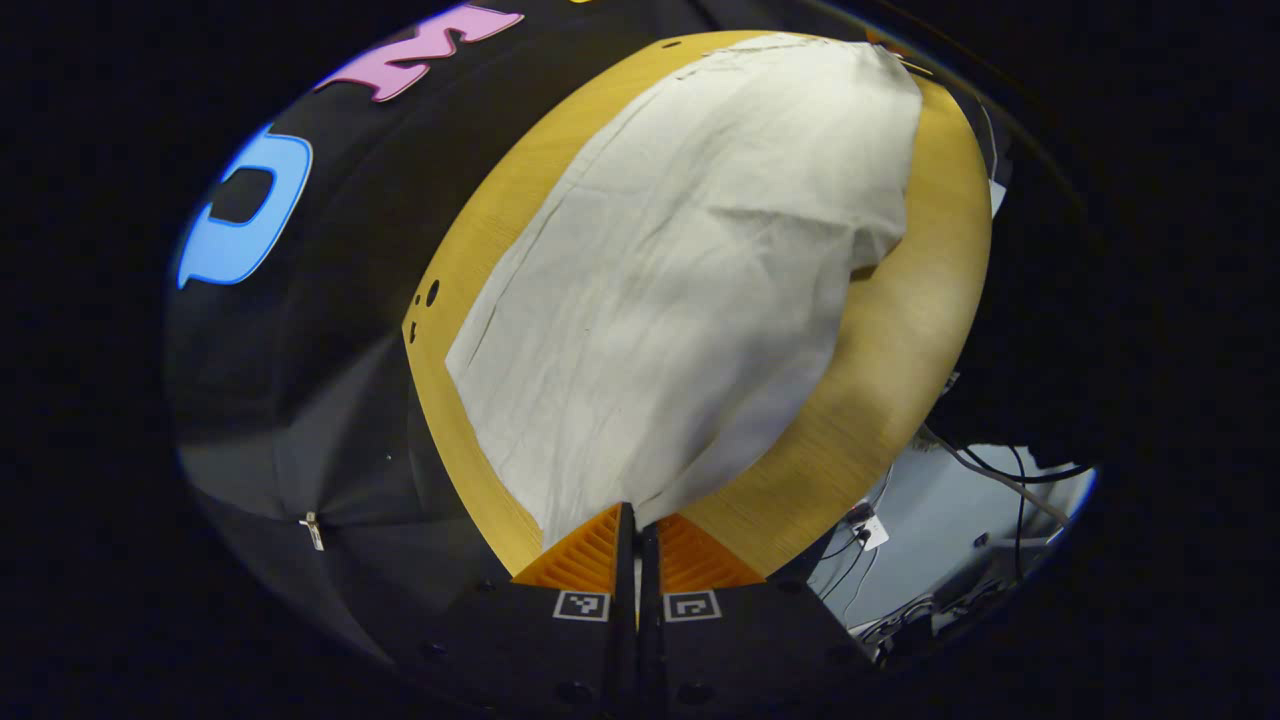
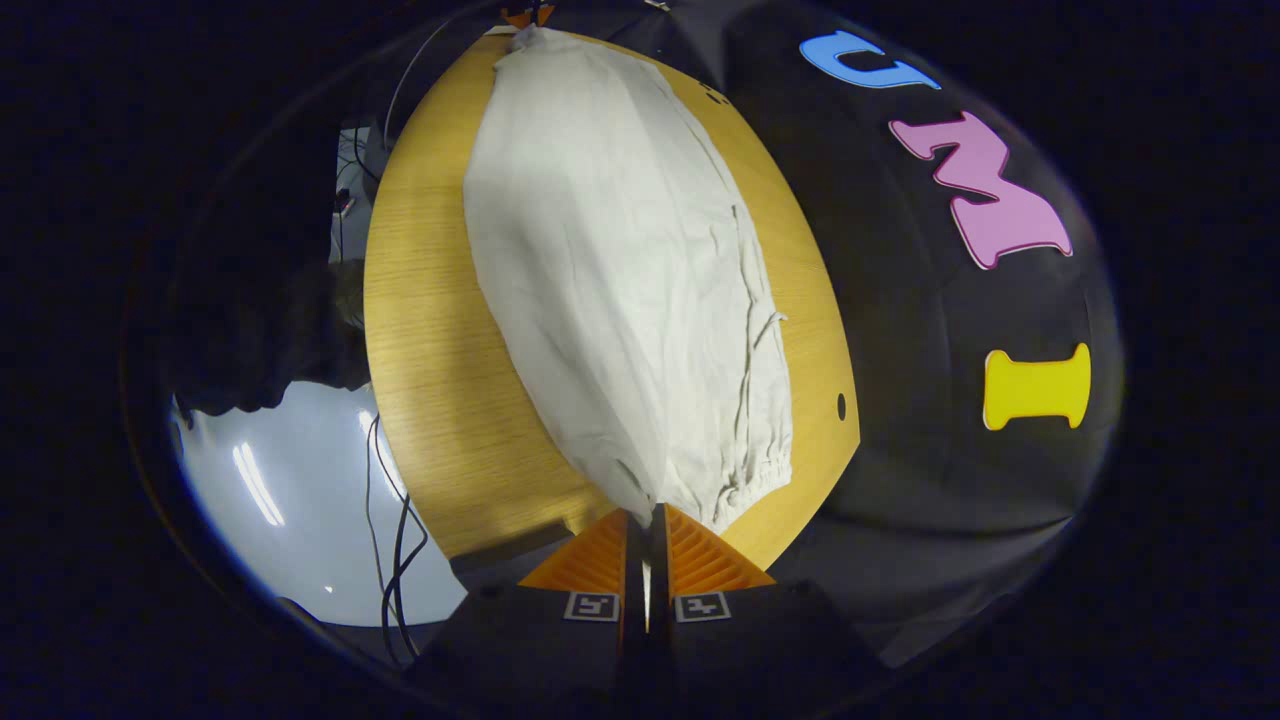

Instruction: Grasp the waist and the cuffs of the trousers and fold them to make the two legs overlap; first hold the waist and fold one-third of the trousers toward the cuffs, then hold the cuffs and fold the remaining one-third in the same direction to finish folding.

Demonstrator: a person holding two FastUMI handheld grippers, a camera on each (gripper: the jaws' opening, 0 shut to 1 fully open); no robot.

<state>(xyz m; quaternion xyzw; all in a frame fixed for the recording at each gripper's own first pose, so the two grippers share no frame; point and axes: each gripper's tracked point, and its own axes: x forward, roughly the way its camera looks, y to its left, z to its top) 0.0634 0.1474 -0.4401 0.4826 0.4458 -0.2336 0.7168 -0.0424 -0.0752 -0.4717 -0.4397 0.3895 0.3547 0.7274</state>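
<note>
Pale cream trousers (image 1: 700,260) lie lengthwise on the round wooden table (image 1: 900,340), the legs laid one over the other. My left gripper (image 1: 637,515) is shut on the narrow cuff end, which rises a little off the wood toward it. In the right gripper view the trousers (image 2: 620,260) stretch away from me. The gathered elastic waist (image 2: 745,480) is nearest, and my right gripper (image 2: 647,520) is shut on the waist's near corner. The left gripper (image 2: 530,14) shows small at the far cuff end.
The table edge (image 2: 400,420) drops off to a pale floor (image 2: 290,500) with dangling black cables (image 2: 395,560). Small holes (image 1: 431,293) mark the tabletop near the black cloth wall. Bare wood runs along both long sides of the trousers.
</note>
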